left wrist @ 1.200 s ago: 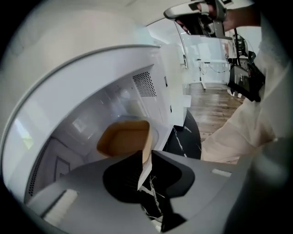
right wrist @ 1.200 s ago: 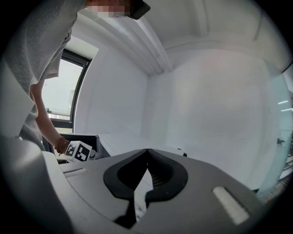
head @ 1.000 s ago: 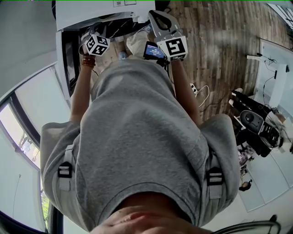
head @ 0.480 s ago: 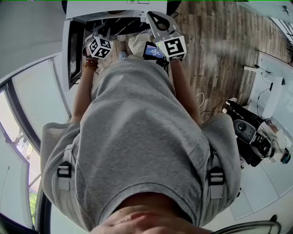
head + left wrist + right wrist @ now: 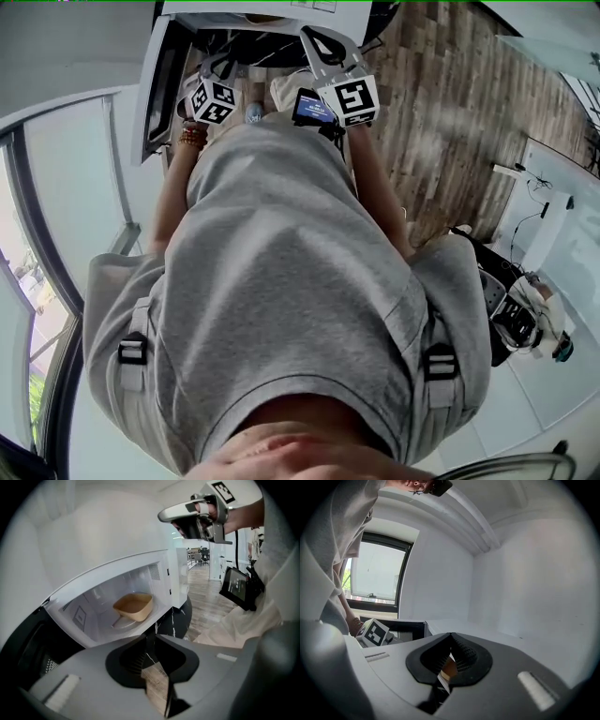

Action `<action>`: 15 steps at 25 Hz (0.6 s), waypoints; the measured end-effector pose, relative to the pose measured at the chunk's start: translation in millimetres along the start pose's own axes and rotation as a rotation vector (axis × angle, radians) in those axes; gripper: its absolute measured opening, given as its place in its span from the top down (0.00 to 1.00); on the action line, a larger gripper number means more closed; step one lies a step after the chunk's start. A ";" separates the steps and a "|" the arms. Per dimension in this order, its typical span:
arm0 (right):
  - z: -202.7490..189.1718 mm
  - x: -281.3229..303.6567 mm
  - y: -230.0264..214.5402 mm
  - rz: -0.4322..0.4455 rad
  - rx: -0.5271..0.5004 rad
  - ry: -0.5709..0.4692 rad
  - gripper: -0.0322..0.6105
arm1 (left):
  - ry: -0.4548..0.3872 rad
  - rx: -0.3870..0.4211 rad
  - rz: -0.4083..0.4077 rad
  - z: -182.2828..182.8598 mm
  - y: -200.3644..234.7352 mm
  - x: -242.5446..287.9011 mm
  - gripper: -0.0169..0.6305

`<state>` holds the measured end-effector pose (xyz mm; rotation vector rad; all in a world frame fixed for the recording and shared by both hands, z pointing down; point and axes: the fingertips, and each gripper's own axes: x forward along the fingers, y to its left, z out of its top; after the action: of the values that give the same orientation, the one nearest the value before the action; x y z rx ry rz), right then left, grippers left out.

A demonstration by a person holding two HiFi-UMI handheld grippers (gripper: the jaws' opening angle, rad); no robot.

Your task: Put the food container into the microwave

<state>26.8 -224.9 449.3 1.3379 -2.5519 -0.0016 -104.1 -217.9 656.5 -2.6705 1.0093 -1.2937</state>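
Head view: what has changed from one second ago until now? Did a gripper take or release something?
The left gripper shifted slightly down and right in the picture, toward the grey shirt. The microwave slid up toward the top edge and the wooden floor swung round, so the head camera itself moved. Nothing was visibly taken or let go. The right gripper stayed in about the same place.
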 end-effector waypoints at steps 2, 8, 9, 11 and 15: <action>-1.0 1.7 7.3 0.012 0.000 0.001 0.93 | 0.002 -0.013 0.008 -6.6 -1.6 -6.1 0.88; -6.3 9.2 29.8 0.048 0.002 0.014 0.93 | 0.004 -0.066 0.022 -27.2 -3.3 -20.2 0.89; -6.6 9.5 34.3 0.053 0.002 0.017 0.93 | 0.004 -0.071 0.022 -29.8 -4.0 -23.2 0.88; -6.1 9.0 42.7 0.061 0.005 0.021 0.93 | 0.002 -0.079 0.023 -33.7 -5.1 -31.2 0.89; -9.8 11.1 54.0 0.067 0.010 0.029 0.93 | -0.001 -0.101 0.043 -44.1 -2.9 -44.3 0.88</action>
<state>-20.6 -201.5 467.8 1.2457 -2.5748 0.0425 -153.6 -179.6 655.3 -2.7040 1.1555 -1.2664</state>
